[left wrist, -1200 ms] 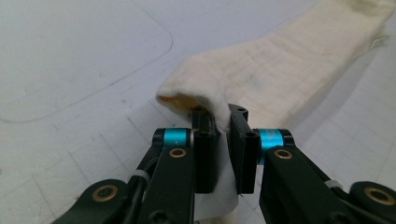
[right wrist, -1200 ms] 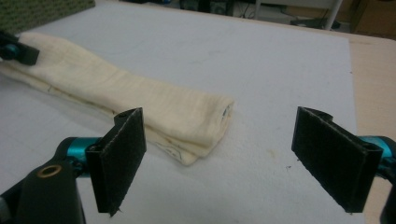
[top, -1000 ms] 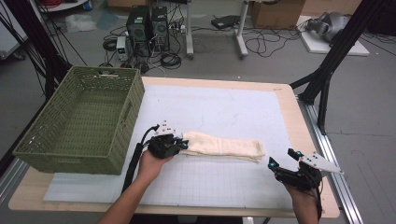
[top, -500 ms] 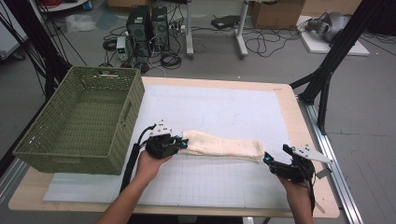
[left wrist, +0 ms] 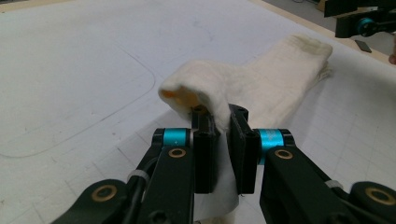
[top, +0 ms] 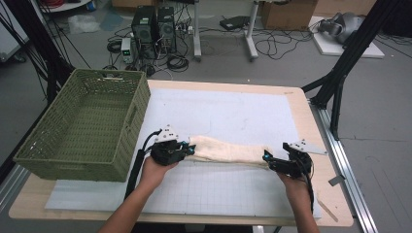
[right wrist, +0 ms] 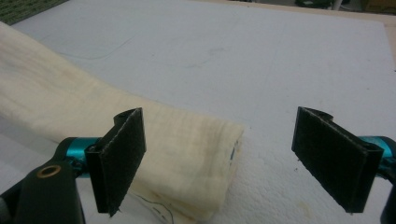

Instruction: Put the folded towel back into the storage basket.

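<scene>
The towel (top: 228,151) lies folded into a long strip across the middle of the white mat (top: 233,111) on the bench (top: 301,107), just right of the green basket (top: 82,131).

Left tool (top: 190,149): clenched on the towel's left end; in the left gripper view the cloth (left wrist: 261,79) is pinched between the 2 jaws and puckers up above them.

Right tool (top: 266,158): released, jaws wide apart. In the right gripper view the towel's right end (right wrist: 187,144) sits between the 2 pads without touching them.

Step in hand: securing the second end of the towel, judged as preparation for a fold or a lift.

Next move: advance the right tool slightly so both pads straddle the full thickness of the end, then close.

No brand, label or legible writing is visible.
</scene>
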